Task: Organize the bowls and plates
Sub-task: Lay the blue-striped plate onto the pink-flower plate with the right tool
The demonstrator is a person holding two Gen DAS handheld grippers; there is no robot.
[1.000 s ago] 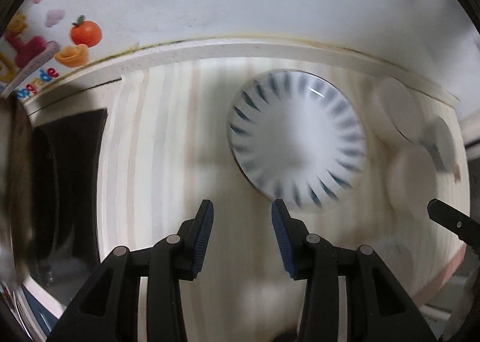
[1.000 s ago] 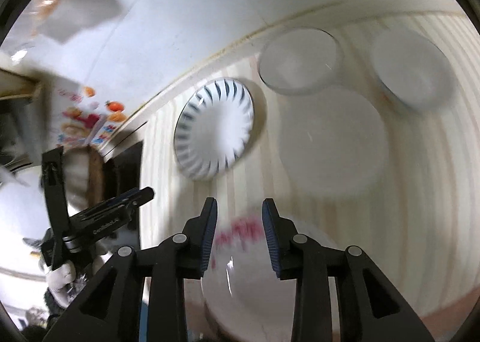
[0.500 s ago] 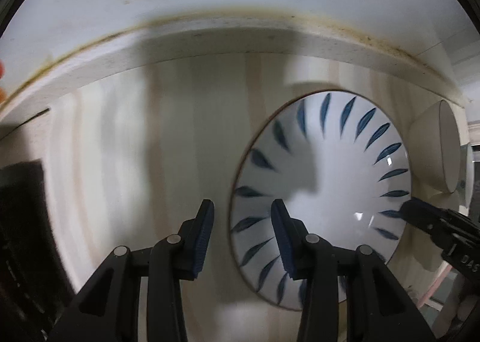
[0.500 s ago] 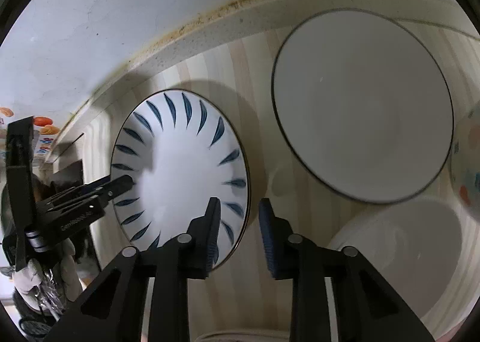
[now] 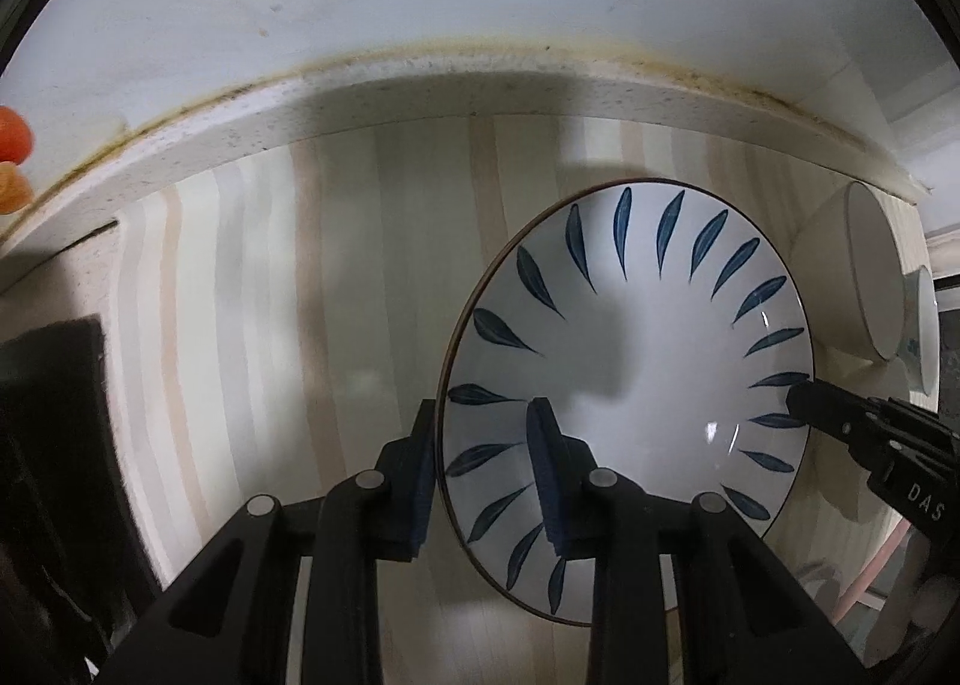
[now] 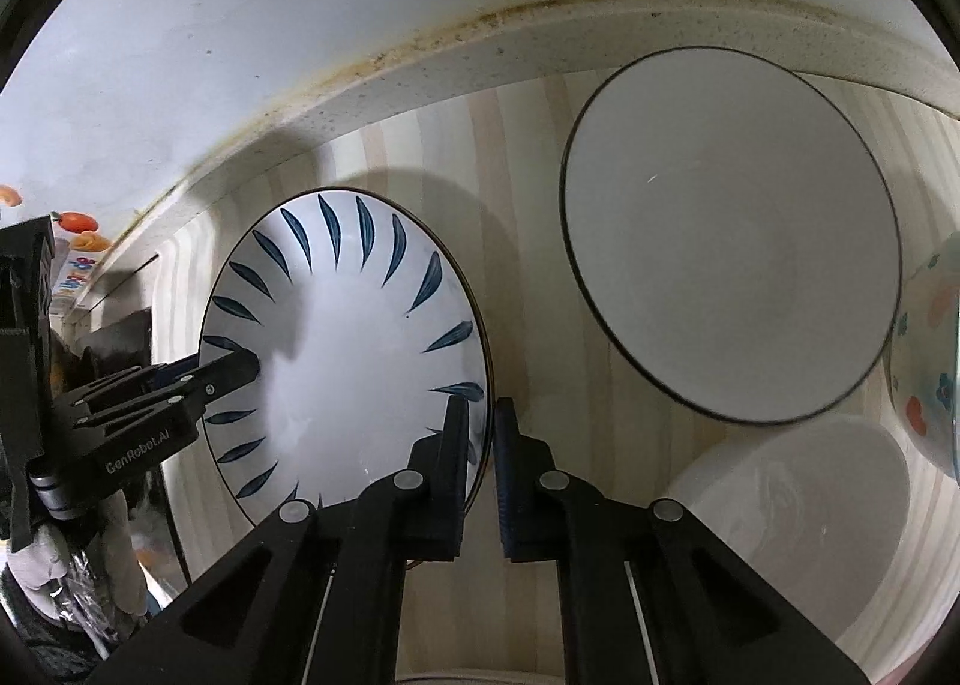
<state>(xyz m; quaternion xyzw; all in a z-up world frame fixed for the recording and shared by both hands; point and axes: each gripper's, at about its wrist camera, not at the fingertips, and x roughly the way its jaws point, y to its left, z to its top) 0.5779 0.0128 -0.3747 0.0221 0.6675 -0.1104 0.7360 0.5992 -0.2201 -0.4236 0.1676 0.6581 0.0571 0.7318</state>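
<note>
Straddling leaf-patterned plate (image 5: 636, 361) rim: tongs (image 5: 483, 469)

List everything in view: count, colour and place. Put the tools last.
leaf-pattern dish: 1, white with blue leaves, on the counter, left of the other dishes
dark-rimmed bowl: 1, white, right of the dish, near the ledge
plain bowl: 1, white, nearest on the right
floral bowl: 1, white with coloured flowers, far right, cut off
counter: 1, cream and beige stripes, under all the dishes
ledge: 1, speckled white, stained seam along the wall
fruit-print item: 1, orange and red, far left
left tool: 1, black with blue pads, straddling the dish's left rim, jaws just closing
right tool: 1, black with blue pads, shut on the dish's right rim
</note>
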